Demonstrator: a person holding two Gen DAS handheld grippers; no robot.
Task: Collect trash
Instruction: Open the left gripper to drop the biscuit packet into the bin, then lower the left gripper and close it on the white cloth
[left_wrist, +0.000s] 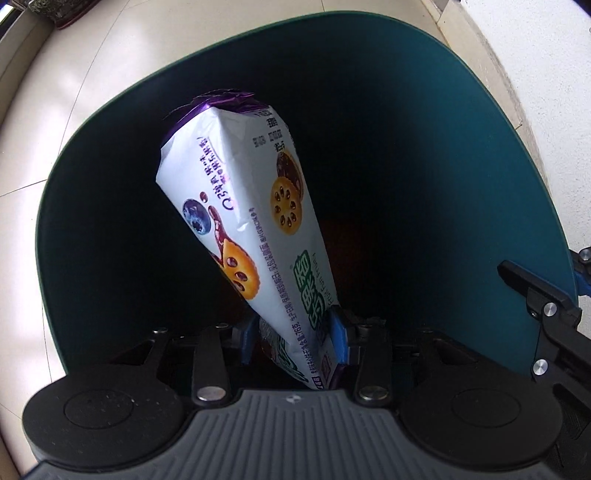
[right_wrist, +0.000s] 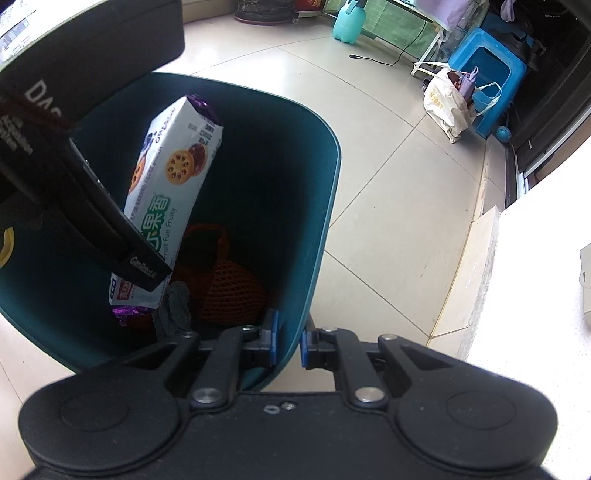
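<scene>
A white and purple biscuit packet (left_wrist: 240, 206) is held by its lower end in my left gripper (left_wrist: 295, 338), over the dark inside of a teal trash bin (left_wrist: 480, 129). In the right wrist view the same packet (right_wrist: 170, 192) hangs inside the bin (right_wrist: 314, 192) under the left gripper's black body (right_wrist: 74, 184). My right gripper (right_wrist: 288, 347) is shut on the bin's near rim, one blue pad inside the wall and one outside. An orange net bag (right_wrist: 229, 291) and a grey scrap (right_wrist: 175, 302) lie at the bin's bottom.
The bin stands on a pale tiled floor (right_wrist: 388, 184). A white ledge (right_wrist: 535, 295) runs at the right. Farther off are a blue plastic stool (right_wrist: 491, 74), a white bag (right_wrist: 447, 103), a teal spray bottle (right_wrist: 349, 22) and a black cable (right_wrist: 388, 61).
</scene>
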